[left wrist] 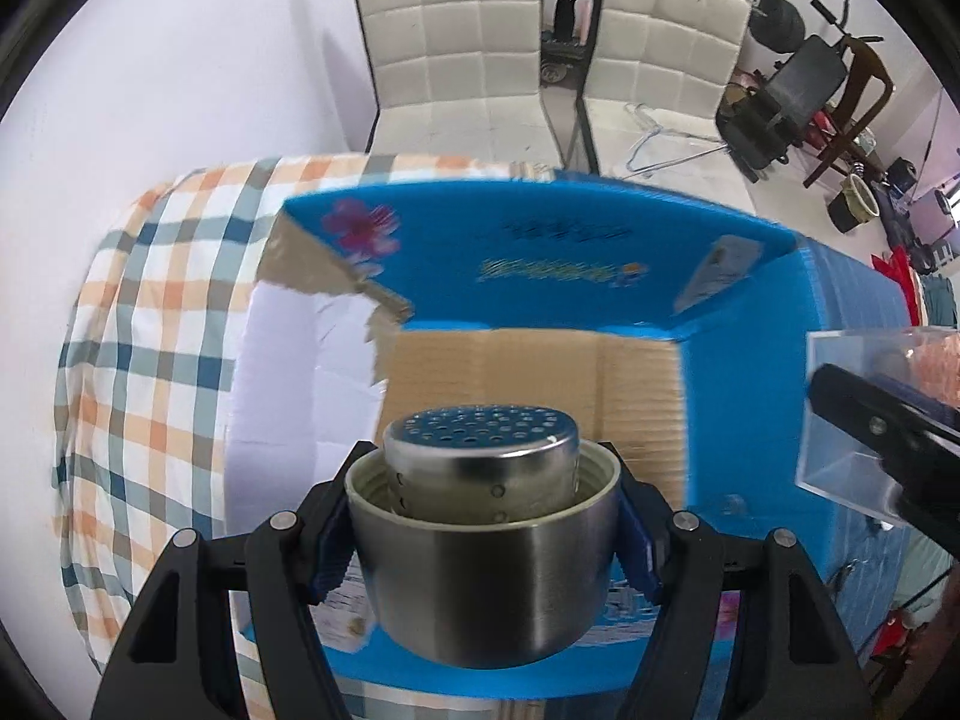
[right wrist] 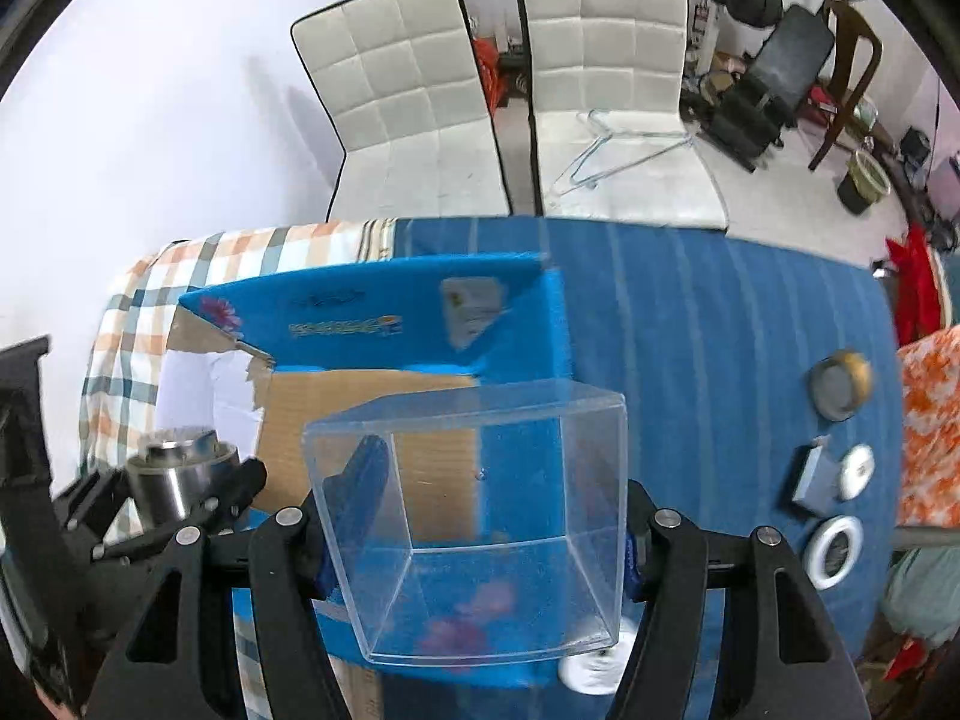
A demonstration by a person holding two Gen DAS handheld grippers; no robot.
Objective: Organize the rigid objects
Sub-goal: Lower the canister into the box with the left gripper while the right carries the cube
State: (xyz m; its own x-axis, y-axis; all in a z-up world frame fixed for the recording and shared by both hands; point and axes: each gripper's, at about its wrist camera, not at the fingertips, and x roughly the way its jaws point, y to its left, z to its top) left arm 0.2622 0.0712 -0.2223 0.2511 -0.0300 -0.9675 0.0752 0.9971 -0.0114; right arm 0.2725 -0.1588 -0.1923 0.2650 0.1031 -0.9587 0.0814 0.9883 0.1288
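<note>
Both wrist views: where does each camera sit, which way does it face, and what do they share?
Left wrist: on the left gripper, looking down past its held steel strainer cup into the blue cardboard box.
Right wrist: on the right gripper, looking down through its clear plastic box; the left gripper shows at left.
Shared: the blue box, two white chairs.

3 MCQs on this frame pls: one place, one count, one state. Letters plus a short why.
1. Where is the open cardboard box?
A. under both tools
B. on a chair
C. on the floor

2. How many white chairs stand behind the table?
A. one
B. two
C. four

3. What is the right tool doing?
A. hanging empty
B. gripping a clear plastic box
C. gripping a hanger

Key:
1 A, box lies below both tools on the table.
2 B, two side by side.
3 B, fingers press the clear box's sides; the left tool holds a steel cup.
</note>
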